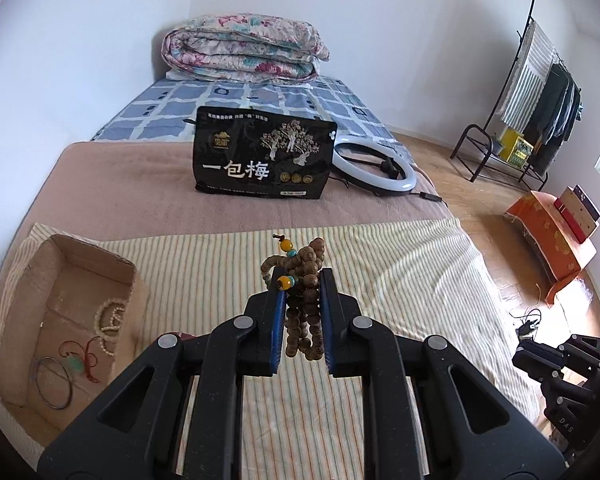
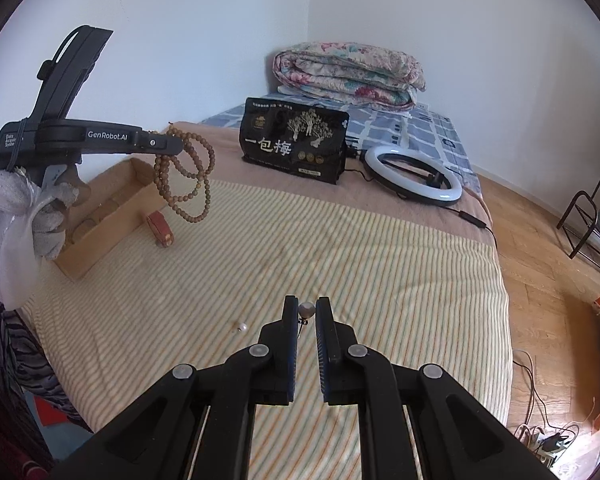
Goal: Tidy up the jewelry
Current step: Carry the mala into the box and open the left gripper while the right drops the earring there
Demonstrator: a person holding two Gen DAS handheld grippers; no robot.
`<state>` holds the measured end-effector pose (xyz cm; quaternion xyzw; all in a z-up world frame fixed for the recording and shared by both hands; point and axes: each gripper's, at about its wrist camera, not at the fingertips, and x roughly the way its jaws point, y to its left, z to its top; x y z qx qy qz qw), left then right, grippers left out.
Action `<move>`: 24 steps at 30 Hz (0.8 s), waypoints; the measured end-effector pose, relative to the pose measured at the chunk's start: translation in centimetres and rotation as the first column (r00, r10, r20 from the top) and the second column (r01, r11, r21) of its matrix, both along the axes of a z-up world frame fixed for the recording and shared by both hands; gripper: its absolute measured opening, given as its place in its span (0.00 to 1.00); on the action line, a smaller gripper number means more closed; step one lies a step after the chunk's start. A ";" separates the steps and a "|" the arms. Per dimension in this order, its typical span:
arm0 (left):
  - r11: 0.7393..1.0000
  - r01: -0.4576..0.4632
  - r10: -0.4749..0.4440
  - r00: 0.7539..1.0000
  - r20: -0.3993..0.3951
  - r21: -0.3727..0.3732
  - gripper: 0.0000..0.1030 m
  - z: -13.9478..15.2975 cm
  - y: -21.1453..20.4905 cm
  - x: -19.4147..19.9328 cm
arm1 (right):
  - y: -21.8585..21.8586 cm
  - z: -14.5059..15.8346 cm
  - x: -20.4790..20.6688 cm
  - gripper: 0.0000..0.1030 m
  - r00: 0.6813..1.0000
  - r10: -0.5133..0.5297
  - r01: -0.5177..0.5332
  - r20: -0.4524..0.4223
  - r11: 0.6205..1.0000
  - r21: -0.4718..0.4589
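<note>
My left gripper (image 1: 300,276) is shut on a bunched brown wooden bead strand (image 1: 305,304) with yellow and teal beads, held above the striped cloth. In the right wrist view the strand (image 2: 188,184) hangs from the left gripper (image 2: 172,146) next to the cardboard box (image 2: 112,216). The box (image 1: 28,280) lies at the left and holds a pearl bracelet (image 1: 108,320), a thin bangle (image 1: 54,380) and a red-corded pendant (image 1: 82,362). My right gripper (image 2: 305,305) is shut on a pearl earring (image 2: 306,309). A second pearl (image 2: 242,326) lies on the cloth to its left.
A small red-brown item (image 2: 162,230) lies by the box. A black snack bag (image 1: 262,156) and a ring light (image 1: 374,166) sit further back on the bed, with a folded quilt (image 1: 244,48) behind. A clothes rack (image 1: 540,92) and an orange stool (image 1: 552,232) stand on the floor at right.
</note>
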<state>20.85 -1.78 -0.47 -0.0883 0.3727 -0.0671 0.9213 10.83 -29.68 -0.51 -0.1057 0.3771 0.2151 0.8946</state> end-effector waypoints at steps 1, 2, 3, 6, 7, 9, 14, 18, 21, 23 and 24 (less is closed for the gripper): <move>1.000 -0.007 0.007 1.000 0.008 -0.001 0.14 0.4 0.6 -0.3 | 0.4 0.5 -0.1 0.06 1.000 0.001 -0.001 0.001 1.000 0.015; 1.000 -0.016 0.016 1.000 0.016 -0.004 0.14 0.8 1.4 -0.7 | 0.8 0.9 -0.1 0.06 1.000 0.002 -0.002 0.001 1.000 0.028; 1.000 -0.024 0.024 0.999 0.021 -0.007 0.14 1.1 2.0 -0.9 | 1.3 1.3 -0.2 0.06 1.000 0.003 -0.003 0.003 0.999 0.039; 0.999 -0.048 0.048 0.998 0.037 -0.009 0.14 2.1 4.0 -2.0 | 2.8 2.3 -0.4 0.06 1.000 0.010 -0.010 0.009 0.998 0.069; 0.998 -0.054 0.054 0.998 0.042 -0.009 0.14 2.4 4.6 -2.4 | 3.3 2.6 -0.5 0.06 1.000 0.014 -0.015 0.010 0.997 0.077; 0.998 -0.066 0.066 0.997 0.050 -0.006 0.14 2.9 5.8 -3.1 | 4.5 3.1 -0.8 0.06 1.000 0.023 -0.025 0.017 0.996 0.088; 0.995 -0.099 0.099 0.992 0.072 0.002 0.14 3.9 9.2 -5.2 | 7.5 4.1 -1.3 0.06 0.998 0.050 -0.052 0.022 0.991 0.122; 0.992 -0.123 0.122 0.989 0.078 0.013 0.14 4.1 11.8 -6.7 | 10.1 4.6 -1.7 0.06 0.997 0.077 -0.080 0.023 0.986 0.148; 0.989 -0.145 0.144 0.987 0.073 0.008 0.14 4.0 13.9 -7.6 | 12.3 4.9 -1.7 0.06 0.994 0.103 -0.105 0.025 0.981 0.165; 0.987 -0.160 0.159 0.985 0.069 0.009 0.14 3.8 15.3 -8.0 | 13.7 4.9 -1.7 0.06 0.993 0.117 -0.119 0.025 0.978 0.172; 0.986 -0.168 0.167 0.984 0.068 0.012 0.14 3.8 15.9 -8.1 | 14.3 4.9 -1.6 0.06 0.992 0.123 -0.125 0.023 0.976 0.178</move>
